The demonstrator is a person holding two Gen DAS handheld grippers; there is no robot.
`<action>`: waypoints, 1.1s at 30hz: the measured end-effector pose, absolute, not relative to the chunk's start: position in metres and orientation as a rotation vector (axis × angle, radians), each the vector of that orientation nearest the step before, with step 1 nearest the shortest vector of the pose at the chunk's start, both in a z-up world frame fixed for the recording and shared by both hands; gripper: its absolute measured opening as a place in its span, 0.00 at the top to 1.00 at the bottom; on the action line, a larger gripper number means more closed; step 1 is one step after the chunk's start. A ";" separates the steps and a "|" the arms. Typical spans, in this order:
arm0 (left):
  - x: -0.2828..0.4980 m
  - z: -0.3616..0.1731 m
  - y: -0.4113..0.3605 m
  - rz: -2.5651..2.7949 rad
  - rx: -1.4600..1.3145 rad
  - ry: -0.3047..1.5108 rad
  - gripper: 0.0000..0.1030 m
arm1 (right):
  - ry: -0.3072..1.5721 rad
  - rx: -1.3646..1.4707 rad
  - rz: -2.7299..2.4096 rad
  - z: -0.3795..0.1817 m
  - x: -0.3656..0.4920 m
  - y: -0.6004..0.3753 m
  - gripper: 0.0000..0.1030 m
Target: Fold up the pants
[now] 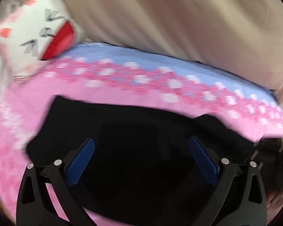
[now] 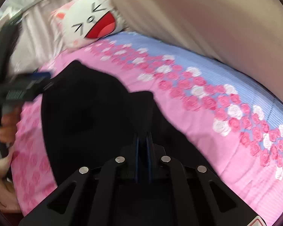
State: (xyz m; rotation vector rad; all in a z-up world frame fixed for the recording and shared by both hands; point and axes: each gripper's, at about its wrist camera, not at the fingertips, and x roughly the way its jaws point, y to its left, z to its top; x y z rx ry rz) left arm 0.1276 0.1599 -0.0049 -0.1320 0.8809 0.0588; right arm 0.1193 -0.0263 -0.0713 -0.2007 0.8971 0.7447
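Note:
Black pants (image 1: 122,128) lie on a pink rose-print bed cover (image 1: 28,109). My left gripper (image 1: 141,146) is open, its blue pads (image 1: 81,162) spread wide just over the pants. In the right wrist view the pants (image 2: 88,113) stretch across the bed. My right gripper (image 2: 143,139) is shut, with black fabric of the pants between its pads. The left gripper (image 2: 26,86) shows blurred at the left edge of the right wrist view, at the pants' far end.
A white cat-face pillow (image 2: 90,18) lies at the head of the bed. A beige curtain or wall (image 2: 198,18) runs along the far side. The cover (image 2: 198,124) has a blue strip and rose band. A hand (image 2: 3,131) shows at left.

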 end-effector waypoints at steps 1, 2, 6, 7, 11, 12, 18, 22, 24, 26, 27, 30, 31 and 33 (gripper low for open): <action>0.137 -0.011 0.152 0.065 -0.128 0.898 0.05 | 0.909 -0.215 0.752 -0.075 0.120 -0.024 0.91; 0.147 -0.020 0.145 0.087 -0.114 0.922 0.05 | 0.927 -0.226 0.759 -0.082 0.119 -0.023 0.89; 0.174 -0.072 0.136 0.185 -0.035 1.039 0.04 | 0.990 -0.110 0.807 -0.091 0.132 -0.036 0.84; 0.170 -0.071 0.135 0.189 -0.021 1.011 0.04 | 1.009 -0.072 0.821 -0.090 0.136 -0.040 0.81; 0.161 -0.071 0.134 0.189 0.015 0.987 0.04 | 1.102 0.178 0.932 -0.085 0.177 -0.050 0.65; 0.159 -0.071 0.134 0.184 0.014 0.979 0.04 | 1.132 0.240 0.967 -0.086 0.190 -0.050 0.65; 0.147 -0.072 0.139 0.164 0.035 0.944 0.04 | 1.389 0.450 1.076 -0.126 0.242 -0.022 0.59; 0.126 -0.073 0.146 0.126 0.036 0.933 0.04 | 1.467 0.650 1.143 -0.142 0.261 -0.009 0.59; 0.112 -0.073 0.152 0.113 0.033 0.916 0.04 | 1.442 0.686 1.117 -0.139 0.271 -0.008 0.64; 0.102 -0.073 0.156 0.111 0.026 0.907 0.04 | 1.448 0.679 1.096 -0.141 0.281 -0.001 0.69; 0.098 -0.073 0.158 0.109 0.023 0.899 0.04 | 1.456 0.662 1.079 -0.146 0.286 0.002 0.73; 0.089 -0.068 0.166 0.087 -0.020 0.853 0.04 | 1.499 0.733 1.056 -0.161 0.296 -0.008 0.82; 0.085 -0.062 0.171 0.089 -0.046 0.818 0.04 | 1.497 0.730 1.051 -0.160 0.295 -0.011 0.82; 0.072 -0.040 0.188 0.143 -0.077 0.704 0.04 | 1.426 0.627 1.021 -0.140 0.283 -0.022 0.82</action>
